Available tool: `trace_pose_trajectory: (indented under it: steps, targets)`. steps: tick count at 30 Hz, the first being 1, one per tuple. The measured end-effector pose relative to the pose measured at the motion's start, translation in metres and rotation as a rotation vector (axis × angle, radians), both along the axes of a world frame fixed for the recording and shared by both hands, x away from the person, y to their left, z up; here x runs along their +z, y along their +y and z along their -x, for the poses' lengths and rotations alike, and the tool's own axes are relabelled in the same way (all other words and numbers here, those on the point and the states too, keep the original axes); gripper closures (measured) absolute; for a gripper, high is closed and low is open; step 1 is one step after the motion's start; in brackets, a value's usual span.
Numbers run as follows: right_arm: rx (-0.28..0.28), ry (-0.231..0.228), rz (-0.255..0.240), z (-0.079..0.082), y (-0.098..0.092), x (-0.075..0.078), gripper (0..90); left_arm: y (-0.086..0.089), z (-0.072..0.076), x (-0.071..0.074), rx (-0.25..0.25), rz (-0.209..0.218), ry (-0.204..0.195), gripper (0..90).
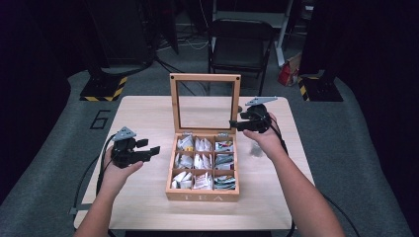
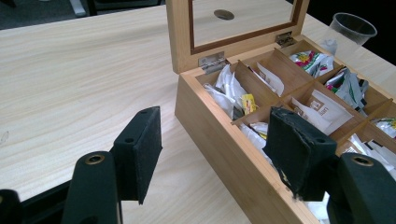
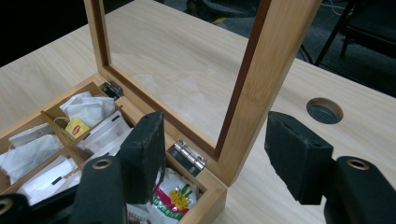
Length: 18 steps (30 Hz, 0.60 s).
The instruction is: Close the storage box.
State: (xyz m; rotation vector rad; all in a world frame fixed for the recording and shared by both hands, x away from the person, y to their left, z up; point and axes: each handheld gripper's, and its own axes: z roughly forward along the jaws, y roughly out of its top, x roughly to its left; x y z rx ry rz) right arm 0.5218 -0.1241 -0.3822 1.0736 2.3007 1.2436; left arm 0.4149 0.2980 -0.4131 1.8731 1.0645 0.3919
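A wooden tea box (image 1: 202, 195) stands in the middle of the table, its glass-paned lid (image 1: 205, 76) upright. Its compartments hold several tea bags (image 1: 202, 160), one with a yellow tag (image 3: 77, 127). My left gripper (image 1: 150, 147) hovers left of the box, open, with nothing between its jaws (image 2: 215, 149). My right gripper (image 1: 234, 124) is at the lid's right edge, near the hinge. In the right gripper view its open jaws (image 3: 219, 154) stand on either side of the lid's wooden frame (image 3: 252, 93), and the pads (image 3: 299, 154) are clear of the wood.
A clear plastic cup (image 2: 352, 28) stands on the table right of the box. A round cable hole (image 3: 324, 110) is in the tabletop (image 1: 143, 113) behind the lid. A black folding chair (image 1: 239, 44) stands beyond the far edge.
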Motion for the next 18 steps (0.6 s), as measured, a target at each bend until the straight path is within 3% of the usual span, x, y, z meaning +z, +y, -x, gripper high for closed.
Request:
trace_pose_trajectory:
  steps: [5,11,18]
  targets:
    - [-0.014,-0.011,-0.018,-0.007,0.000,0.001,38.4,0.000,-0.001,0.000,-0.003,0.000,0.003,36.1]
    - [-0.043,0.009,-0.033,-0.015,-0.003,0.000,39.2,0.000,-0.002,-0.001,-0.001,0.004,0.001,36.3]
    - [-0.039,0.012,-0.032,-0.023,-0.003,-0.001,40.8,-0.001,-0.002,-0.002,-0.008,0.003,0.007,37.1]
